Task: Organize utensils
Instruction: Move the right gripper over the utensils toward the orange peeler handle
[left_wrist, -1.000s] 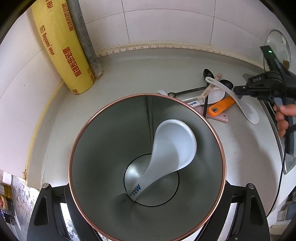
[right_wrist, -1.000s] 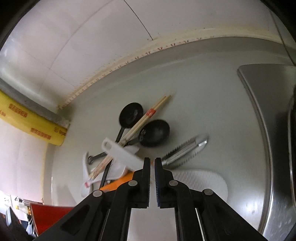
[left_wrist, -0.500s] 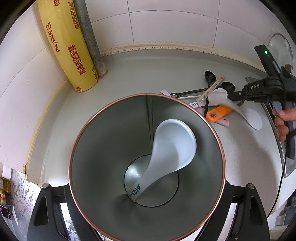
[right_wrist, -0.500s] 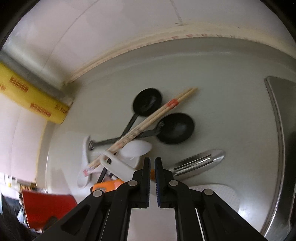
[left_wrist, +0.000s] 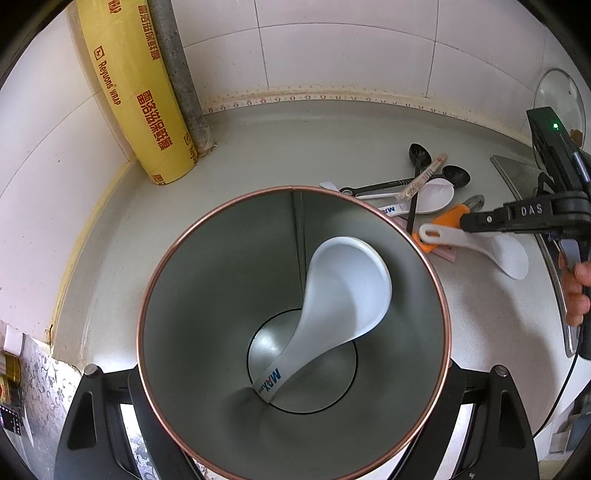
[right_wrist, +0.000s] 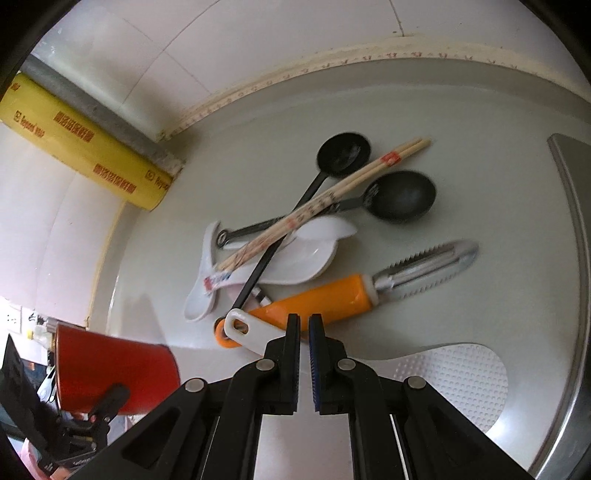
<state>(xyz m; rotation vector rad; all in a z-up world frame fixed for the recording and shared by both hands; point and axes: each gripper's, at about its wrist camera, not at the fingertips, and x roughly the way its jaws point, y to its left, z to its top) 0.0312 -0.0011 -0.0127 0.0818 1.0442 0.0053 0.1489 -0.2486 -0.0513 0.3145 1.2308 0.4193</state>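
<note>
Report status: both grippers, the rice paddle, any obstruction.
Right gripper shut on rice paddle, lifted. Left gripper holds utensil cup, white spoon inside. Nothing blocking the cup mouth.

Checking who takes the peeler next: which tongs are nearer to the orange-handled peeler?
Right. The right tongs hang just above the orange-handled peeler, shut on the white rice paddle. The left tongs sit farther off, holding the metal cup.

Holder cup (right_wrist: 114, 373) red outside, steel-grey inside with copper rim. Rice paddle (right_wrist: 443, 376) white, dimpled. Peeler (right_wrist: 317, 301) handle orange. Two measuring spoons (right_wrist: 400, 195) black. Wrap roll (left_wrist: 136, 92) yellow, red print.
</note>
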